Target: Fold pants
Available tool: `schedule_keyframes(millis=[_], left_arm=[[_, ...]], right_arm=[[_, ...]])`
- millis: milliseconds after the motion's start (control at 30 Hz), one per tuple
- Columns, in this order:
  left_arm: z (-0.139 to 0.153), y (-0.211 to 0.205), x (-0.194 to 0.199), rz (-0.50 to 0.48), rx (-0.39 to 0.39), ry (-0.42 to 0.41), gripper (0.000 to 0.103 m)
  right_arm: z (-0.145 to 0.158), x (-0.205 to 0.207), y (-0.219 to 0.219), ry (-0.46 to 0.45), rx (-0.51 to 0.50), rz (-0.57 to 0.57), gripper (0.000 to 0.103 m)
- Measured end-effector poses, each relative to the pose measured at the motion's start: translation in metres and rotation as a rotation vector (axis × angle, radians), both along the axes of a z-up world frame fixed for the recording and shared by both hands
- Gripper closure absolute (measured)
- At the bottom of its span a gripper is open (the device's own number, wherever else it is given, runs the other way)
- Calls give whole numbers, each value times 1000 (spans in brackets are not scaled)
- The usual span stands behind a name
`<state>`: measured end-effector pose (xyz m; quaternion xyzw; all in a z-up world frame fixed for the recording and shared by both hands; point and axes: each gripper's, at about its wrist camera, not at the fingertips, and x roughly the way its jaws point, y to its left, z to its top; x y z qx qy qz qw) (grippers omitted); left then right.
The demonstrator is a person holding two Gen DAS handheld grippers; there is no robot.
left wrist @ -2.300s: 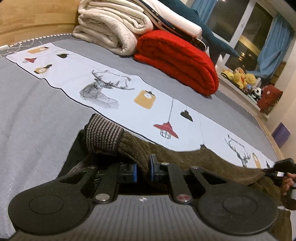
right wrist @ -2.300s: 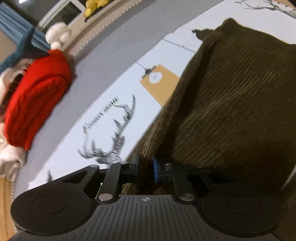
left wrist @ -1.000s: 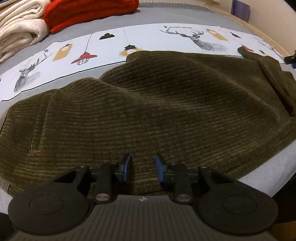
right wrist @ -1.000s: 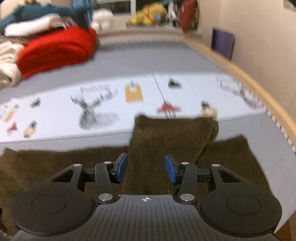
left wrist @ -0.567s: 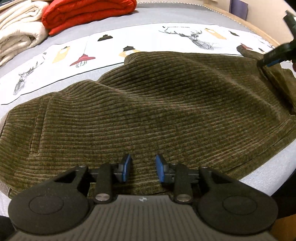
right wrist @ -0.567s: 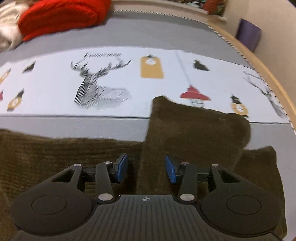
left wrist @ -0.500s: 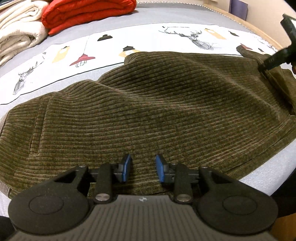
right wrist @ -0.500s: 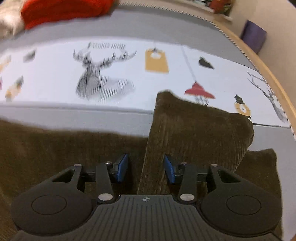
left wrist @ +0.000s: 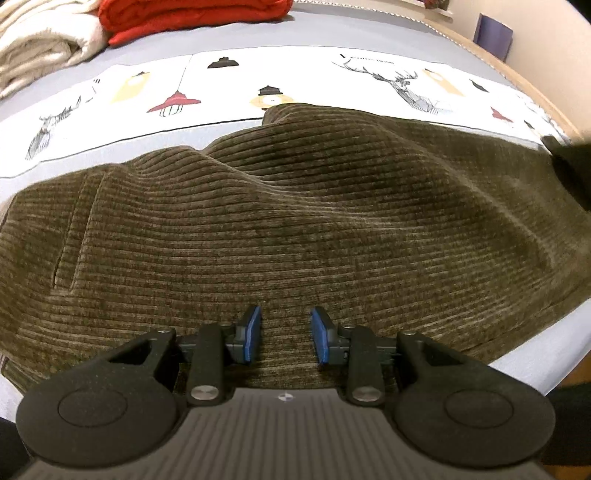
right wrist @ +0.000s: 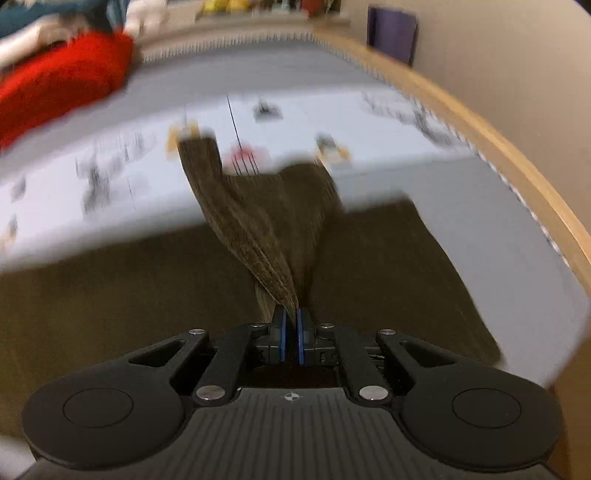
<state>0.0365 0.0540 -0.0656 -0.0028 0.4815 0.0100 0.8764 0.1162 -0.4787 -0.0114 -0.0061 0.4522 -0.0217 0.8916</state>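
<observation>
The right gripper [right wrist: 290, 334], half open a second ago, has closed on a fold of the pants [right wrist: 273, 236] and pulled it up taut off the bed [right wrist: 461, 177].

Both cameras ride low over the pants [left wrist: 295, 229], looking down across the bed [left wrist: 332, 33] toward the red blanket [right wrist: 62, 77]; the right view is seemingly motion-blurred.
</observation>
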Motion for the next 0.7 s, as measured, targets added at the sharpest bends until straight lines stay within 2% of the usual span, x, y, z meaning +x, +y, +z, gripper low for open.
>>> schedule_keyframes(millis=[67,100,167,233,267,333,367,400,500,567,700], left_arm=[[1,3,2,23,-24,7,68],[1,4,3,34,-35,10,68],[1,5,4,51,-45,15,67],[1,3,4,47,-36,12,65],[1,1,4,38,-24,9,65],[0,-1,4,25,-11,4,65],[-1,-1,4,21,-6,1,65],[-1,-2,3,19,-3,-1,65],[-2,-4,2,10,12,-7,65],[-2,-5,1,-2,23,-14,64],[-3,-5,-1,-17,24,-25,64]], right_arm=[[-18,-22,-20,120,35,23,99],[-23,-30,-25,144,38,25,102],[-25,-41,-33,140,7,14,99],[-20,-46,-42,101,49,-5,98],[-14,-46,-44,62,61,-10,93],[1,-46,-44,-41,55,-19,76],[7,-46,-40,-91,39,-17,64],[13,-44,-33,-142,20,1,57],[14,-27,-7,-188,-20,109,53],[4,-16,18,-151,-73,219,53],[-25,-2,66,-63,-254,423,53]])
